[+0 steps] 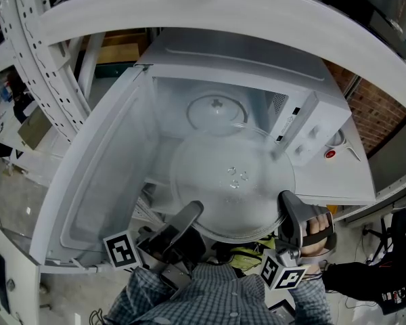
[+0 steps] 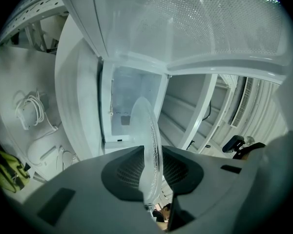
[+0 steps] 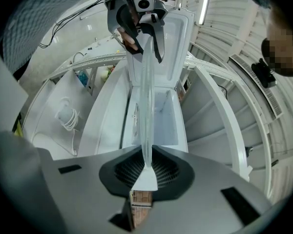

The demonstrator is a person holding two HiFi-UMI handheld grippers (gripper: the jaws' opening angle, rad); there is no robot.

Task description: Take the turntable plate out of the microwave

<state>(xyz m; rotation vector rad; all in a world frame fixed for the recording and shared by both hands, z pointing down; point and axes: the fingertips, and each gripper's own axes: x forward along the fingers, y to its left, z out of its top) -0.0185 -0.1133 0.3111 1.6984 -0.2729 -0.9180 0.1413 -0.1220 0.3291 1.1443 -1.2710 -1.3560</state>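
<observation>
**Plate held at the microwave mouth by both claws**

There is one white box-shaped microwave [image 1: 243,53], with its one door [image 1: 101,181] swung open to the left. There is also one clear, round glass turntable plate [image 1: 233,181], two claws and two marker cubes.

The plate lies roughly level at the mouth of the open cavity, and its near rim is out in front. I cannot tell whether its far edge is still inside.

The left claw [image 1: 193,212] is clamped on the near-left rim and the right claw [image 1: 284,198] on the near-right rim. A hand [image 1: 318,232] is wrapped round the right claw's grip, and a checked shirt sleeve [image 1: 210,290] lies below.

Only the head view shows the plate's whole disc, the control panel [image 1: 311,137] with its small red button [image 1: 330,154], and a round outline with a hub deep in the cavity.

The left gripper view shows the plate [image 2: 147,126] edge-on. Its rim is pinched between the left claw [image 2: 151,172] pads, which tilt a little upward.

The right gripper view shows the plate [image 3: 146,106] as a thin upright line running away from the right claw [image 3: 146,172], whose pads press on its rim. It alone shows the left claw [image 3: 139,28] biting the opposite rim.
</observation>
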